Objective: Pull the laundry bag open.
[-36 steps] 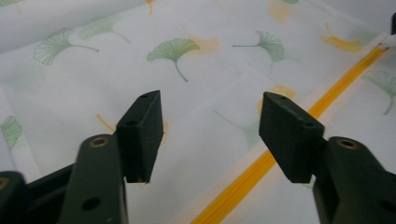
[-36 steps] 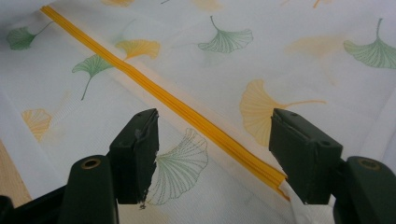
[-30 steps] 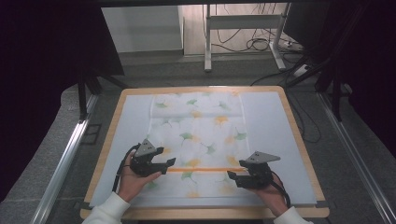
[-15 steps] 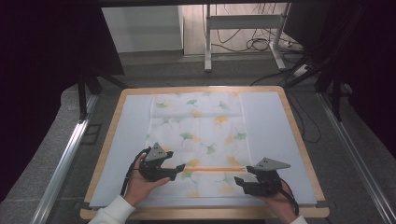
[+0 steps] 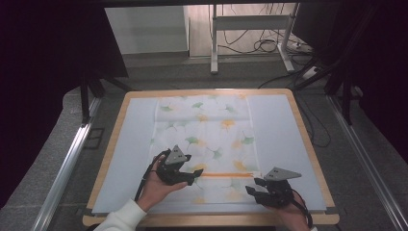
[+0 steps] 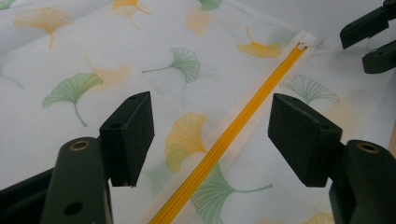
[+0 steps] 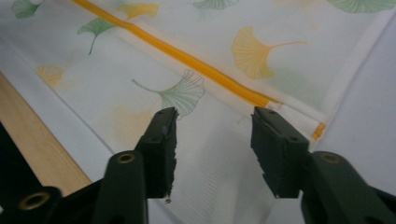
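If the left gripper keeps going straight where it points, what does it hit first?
Probably the orange zipper of the ginkgo-print cloth bag, which runs between the left gripper's open jaws. Nothing stands in the way, though depth is hard to judge.

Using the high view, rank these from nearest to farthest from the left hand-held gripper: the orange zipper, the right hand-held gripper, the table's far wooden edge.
1. The orange zipper runs off just to the right of the left hand-held gripper, on the patterned cloth bag.
2. The right hand-held gripper sits past the zipper's other end, near the front right.
3. The table's far wooden edge lies across the whole bag.
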Available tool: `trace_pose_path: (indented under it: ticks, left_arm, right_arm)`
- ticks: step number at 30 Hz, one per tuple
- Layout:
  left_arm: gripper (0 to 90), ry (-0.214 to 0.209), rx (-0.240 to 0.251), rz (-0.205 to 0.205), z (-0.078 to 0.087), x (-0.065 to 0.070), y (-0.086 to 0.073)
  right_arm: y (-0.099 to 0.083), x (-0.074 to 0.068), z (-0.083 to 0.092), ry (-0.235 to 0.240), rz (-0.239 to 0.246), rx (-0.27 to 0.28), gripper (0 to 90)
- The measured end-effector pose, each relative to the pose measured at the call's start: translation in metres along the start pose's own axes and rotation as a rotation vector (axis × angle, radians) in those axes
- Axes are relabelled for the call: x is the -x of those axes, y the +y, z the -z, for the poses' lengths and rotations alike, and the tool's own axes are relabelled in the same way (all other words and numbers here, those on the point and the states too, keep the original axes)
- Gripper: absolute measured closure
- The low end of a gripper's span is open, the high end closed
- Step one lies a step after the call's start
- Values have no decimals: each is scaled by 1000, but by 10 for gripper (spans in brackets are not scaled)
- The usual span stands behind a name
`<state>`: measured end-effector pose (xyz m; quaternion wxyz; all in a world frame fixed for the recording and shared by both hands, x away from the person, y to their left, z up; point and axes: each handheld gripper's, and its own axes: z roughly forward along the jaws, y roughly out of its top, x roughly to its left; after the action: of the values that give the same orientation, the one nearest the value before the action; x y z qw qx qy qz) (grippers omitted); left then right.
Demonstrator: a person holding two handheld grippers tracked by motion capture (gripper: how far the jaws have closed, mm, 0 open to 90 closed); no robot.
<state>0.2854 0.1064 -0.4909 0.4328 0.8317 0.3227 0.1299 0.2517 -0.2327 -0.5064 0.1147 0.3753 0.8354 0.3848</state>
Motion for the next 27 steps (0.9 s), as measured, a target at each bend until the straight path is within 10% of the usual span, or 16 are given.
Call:
trace_pose_path:
  ticks: [11,27]
  left_arm:
    - [316,-38,-1,-21,-13,4,13]
    - [381,-106,-29,-98,-51,33,43]
  right_arm:
    - [-6,-2,1,32,15,-48,879]
    - [-13,1,6,13,2,-57,890]
